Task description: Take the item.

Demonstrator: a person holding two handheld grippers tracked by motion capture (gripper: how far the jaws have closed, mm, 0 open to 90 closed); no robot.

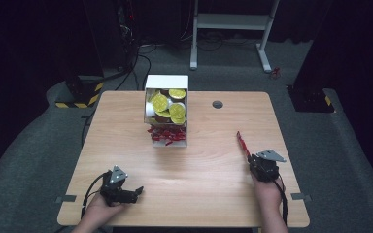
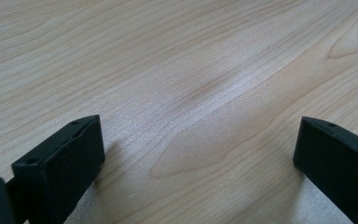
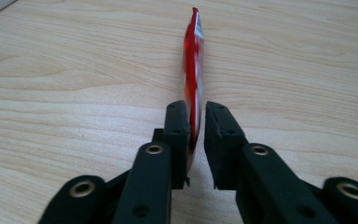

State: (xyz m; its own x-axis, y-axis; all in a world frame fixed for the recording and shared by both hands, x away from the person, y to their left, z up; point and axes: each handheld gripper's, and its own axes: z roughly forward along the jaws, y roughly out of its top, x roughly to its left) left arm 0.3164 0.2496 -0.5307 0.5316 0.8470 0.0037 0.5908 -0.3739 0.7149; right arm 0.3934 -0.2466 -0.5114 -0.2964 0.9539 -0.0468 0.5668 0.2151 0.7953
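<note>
Stage of work: mid-transfer of one red sachet (image 3: 193, 60), judged from the layout.

- Right gripper (image 3: 196, 109): slightly parted. Sachet on edge between the jaws, against one pad, with a narrow gap showing at the other. Not clamped; judged as a release or a grasp not yet made.
- Sachet location: right side of the table (image 1: 199, 184), well apart from the white box (image 1: 167, 80), extending forward from the jaw tips toward the far edge.
- Left gripper (image 2: 198, 140): jaws spread wide, nothing between them, low over bare wood at the near left corner. Idle.

Container contents:

- White box at the far middle of the table, divided into two compartments.
- Far compartment: small cups with yellow-green lids (image 1: 160, 103), piled closely, some tilted.
- Near compartment: a heap of red sachets (image 1: 167, 135), matching the one at the right gripper.

Done: one sachet out of the box and on the right side of the table. Left: direction of transfer not determinable here; remaining sachets and all cups in the box.
</note>
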